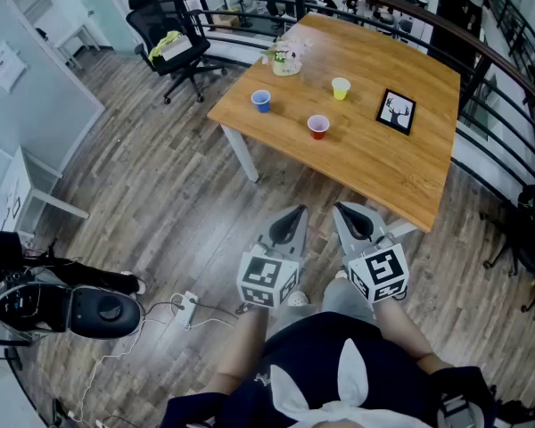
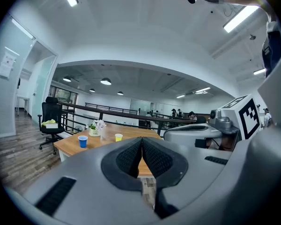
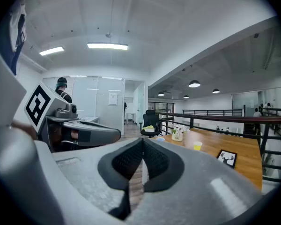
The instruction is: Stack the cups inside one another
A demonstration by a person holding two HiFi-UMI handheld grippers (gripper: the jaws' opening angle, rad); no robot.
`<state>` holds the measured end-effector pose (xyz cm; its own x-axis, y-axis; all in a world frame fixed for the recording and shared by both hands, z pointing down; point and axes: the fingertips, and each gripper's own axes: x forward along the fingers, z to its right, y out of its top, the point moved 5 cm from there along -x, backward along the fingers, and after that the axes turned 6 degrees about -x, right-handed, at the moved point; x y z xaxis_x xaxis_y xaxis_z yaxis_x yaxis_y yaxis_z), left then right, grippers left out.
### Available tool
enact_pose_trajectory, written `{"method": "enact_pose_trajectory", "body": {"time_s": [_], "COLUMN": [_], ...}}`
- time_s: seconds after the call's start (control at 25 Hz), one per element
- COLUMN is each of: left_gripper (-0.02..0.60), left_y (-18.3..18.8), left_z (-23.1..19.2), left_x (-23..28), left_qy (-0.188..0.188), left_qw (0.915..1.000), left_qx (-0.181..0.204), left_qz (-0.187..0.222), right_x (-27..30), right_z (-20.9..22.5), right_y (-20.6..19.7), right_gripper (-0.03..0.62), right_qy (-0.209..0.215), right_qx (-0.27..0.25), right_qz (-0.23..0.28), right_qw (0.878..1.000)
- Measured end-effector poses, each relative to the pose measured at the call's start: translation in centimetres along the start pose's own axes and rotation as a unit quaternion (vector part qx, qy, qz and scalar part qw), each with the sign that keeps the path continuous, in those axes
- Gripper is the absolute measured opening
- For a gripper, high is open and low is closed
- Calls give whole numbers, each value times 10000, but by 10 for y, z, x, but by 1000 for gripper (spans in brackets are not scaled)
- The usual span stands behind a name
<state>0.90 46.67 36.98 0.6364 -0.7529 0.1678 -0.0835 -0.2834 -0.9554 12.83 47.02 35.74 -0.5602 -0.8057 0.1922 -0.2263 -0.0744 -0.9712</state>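
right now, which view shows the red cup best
The head view: the red cup stands unobstructed on the wooden table, seen from above. The left gripper view and right gripper view show no red cup, only the blue cup and yellow cup.

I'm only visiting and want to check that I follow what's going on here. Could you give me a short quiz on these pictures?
1. True or false: the red cup already sits inside the blue cup.
2. Besides cups and flowers, what lies on the table? A. a framed deer picture B. a laptop C. a plate
3. Fill in: the jaws of the left hand-held gripper and the right hand-held gripper are ____ , with nothing between them.

Key: 1 false, the cups stand apart; 2 A; 3 shut.
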Motion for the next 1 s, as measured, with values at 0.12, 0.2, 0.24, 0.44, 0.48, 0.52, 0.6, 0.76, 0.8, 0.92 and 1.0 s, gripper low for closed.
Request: {"method": "enact_pose_trajectory", "body": {"time_s": [0.12,0.2,0.24,0.44,0.48,0.52,0.6,0.76,0.8,0.92,1.0], "left_gripper": [18,18,18,18,18,18,18,18,18,18,18], "left_y": [-4,-6,-7,-4,-3,-2,2,13,17,28,37], "left_z": [-11,-17,-20,-42,-47,-53,-67,-94,-100,-120,-134], "left_x": [-7,-8,-8,3,7,11,19,42,49,73,93], "left_qy": [-19,-38,-51,-51,-40,-23,27,122,150,189,199], "left_qw": [10000,10000,9999,9999,9999,9999,9999,9998,9998,9998,9997], "left_qx": [-20,-47,-59,-86,-83,-78,-69,-94,-98,-77,-57], "left_qz": [-37,-69,-85,-95,-89,-87,-93,-103,-101,-86,-100], "right_x": [5,9,11,32,38,45,62,96,104,130,151], "right_z": [-12,-15,-15,-2,2,6,12,37,44,67,86], "right_y": [-2,-3,-3,1,1,1,1,-1,-1,0,2], "right_gripper": [-2,-2,-2,-2,-2,-2,-2,-2,-2,-2,-2], "right_qy": [-18,4,4,-68,-67,-60,-50,-200,-210,-205,-231], "right_qx": [45,68,73,7,-9,-24,-69,-235,-256,-300,-327], "right_qz": [38,73,78,124,141,155,147,-83,-104,-99,-137], "right_qw": [10000,10000,9999,9999,9999,9999,9999,9995,9994,9993,9991]}}
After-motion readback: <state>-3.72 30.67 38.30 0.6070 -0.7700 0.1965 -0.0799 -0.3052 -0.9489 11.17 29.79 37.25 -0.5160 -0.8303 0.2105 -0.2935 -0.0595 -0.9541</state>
